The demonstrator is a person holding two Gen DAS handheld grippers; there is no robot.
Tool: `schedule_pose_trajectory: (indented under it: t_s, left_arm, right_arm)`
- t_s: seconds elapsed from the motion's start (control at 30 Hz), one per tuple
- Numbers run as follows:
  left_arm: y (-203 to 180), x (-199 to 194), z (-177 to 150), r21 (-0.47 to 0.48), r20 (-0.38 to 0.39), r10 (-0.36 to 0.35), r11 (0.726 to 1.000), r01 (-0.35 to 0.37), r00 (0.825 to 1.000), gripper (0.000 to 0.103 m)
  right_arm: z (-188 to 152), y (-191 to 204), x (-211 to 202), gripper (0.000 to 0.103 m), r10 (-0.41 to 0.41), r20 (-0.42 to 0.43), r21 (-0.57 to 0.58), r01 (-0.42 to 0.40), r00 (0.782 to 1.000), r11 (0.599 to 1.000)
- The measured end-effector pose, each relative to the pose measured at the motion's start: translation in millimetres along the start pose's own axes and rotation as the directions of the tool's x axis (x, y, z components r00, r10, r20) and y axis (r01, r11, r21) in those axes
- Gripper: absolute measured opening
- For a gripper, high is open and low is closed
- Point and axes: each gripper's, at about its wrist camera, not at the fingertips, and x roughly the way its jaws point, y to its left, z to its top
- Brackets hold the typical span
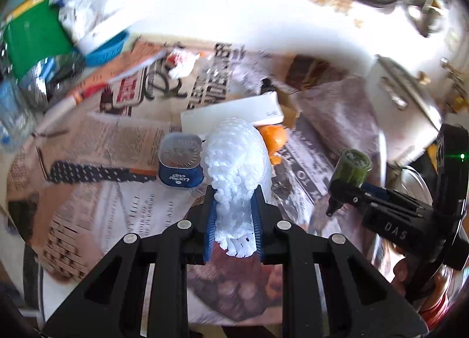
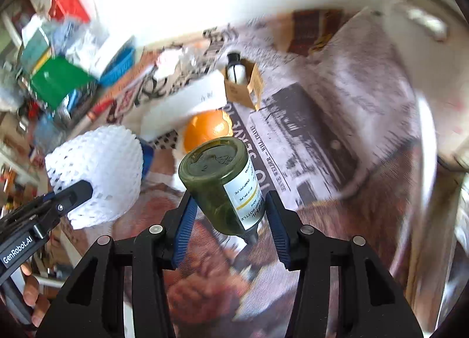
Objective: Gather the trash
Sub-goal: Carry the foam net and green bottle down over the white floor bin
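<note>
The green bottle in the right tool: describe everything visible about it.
The green bottle is small, dark and translucent, plastic by its look, with a white label edged in yellow. It lies tilted, its embossed round base toward the camera and its narrow neck pointing down. The right tool holds it in the air between blue ribbed pads, above the newspaper; nothing else touches it.

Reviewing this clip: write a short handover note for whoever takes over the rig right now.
Left gripper: shut on the white foam net, held above the newspaper.
Right gripper: shut on the green bottle, base pointing away from the camera.
Done: both pieces picked up.
Left: drop them off; no bin is clearly visible. Then collect the orange peel, blue cup, white box and small cardboard box on the newspaper.
</note>
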Motion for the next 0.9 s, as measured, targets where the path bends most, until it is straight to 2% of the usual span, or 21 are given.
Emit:
schedule_pose_trajectory:
  t_s: [0.2,0.33,0.63,0.9]
  left_arm:
    - [12,-59,-20,0.115,0.044,-0.088,0.990,0.082,0.995,0.022]
    - [18,-97,-38,0.178,0.045,-0.119,0.978,0.109,0.992,0.022]
    - [10,-145,-96,0.196,0.003,-0.163,0.968,0.160,0.987,0.022]
    - [-14,-147,-170,0.146,-0.054,-0.146,0.978,0.152,0.988,0.022]
  right_arm:
    - [-37,40,-57,0.045,-0.089,0.135,0.101,0.075,0.987,0.992]
    - [-64,57,-91,0.045,-0.110,0.182,0.154,0.082,0.977,0.985]
    - [-118,70,-143,0.045,-0.115,0.177,0.163,0.086,0.978,0.983]
    - [-179,63,-155,0.045,-0.076,0.124,0.125,0.060,0.989,0.990]
